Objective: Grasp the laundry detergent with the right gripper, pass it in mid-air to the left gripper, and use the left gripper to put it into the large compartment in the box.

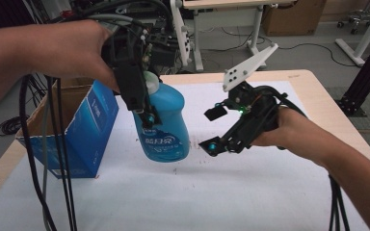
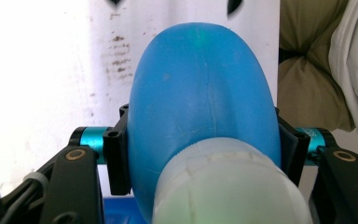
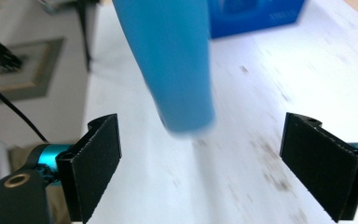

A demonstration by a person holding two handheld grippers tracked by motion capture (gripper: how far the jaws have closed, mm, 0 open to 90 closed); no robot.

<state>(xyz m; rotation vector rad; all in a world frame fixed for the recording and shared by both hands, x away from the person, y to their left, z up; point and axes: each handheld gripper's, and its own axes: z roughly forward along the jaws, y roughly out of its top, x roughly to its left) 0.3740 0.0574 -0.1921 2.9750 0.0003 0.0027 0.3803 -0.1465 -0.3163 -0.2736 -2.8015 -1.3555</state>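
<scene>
A blue detergent bottle (image 1: 166,125) with a white cap (image 1: 151,82) stands upright, its base at or just above the white table sheet (image 1: 231,192). My left gripper (image 1: 149,118) comes down from above and is shut on the bottle's upper body. In the left gripper view both pads press the bottle's (image 2: 200,93) sides just below the cap (image 2: 228,186). My right gripper (image 1: 213,129) is to the right of the bottle, open, with nothing between its pads. In the right gripper view the bottle (image 3: 172,56) hangs blurred ahead of the gripper (image 3: 200,163), apart from it.
An open blue carton (image 1: 84,130) stands at the table's left and also appears as a blue carton (image 3: 256,14) beyond the bottle. Black cables (image 1: 53,168) hang from the left hand across the front left. White desks and a cardboard box (image 1: 294,17) stand beyond the table.
</scene>
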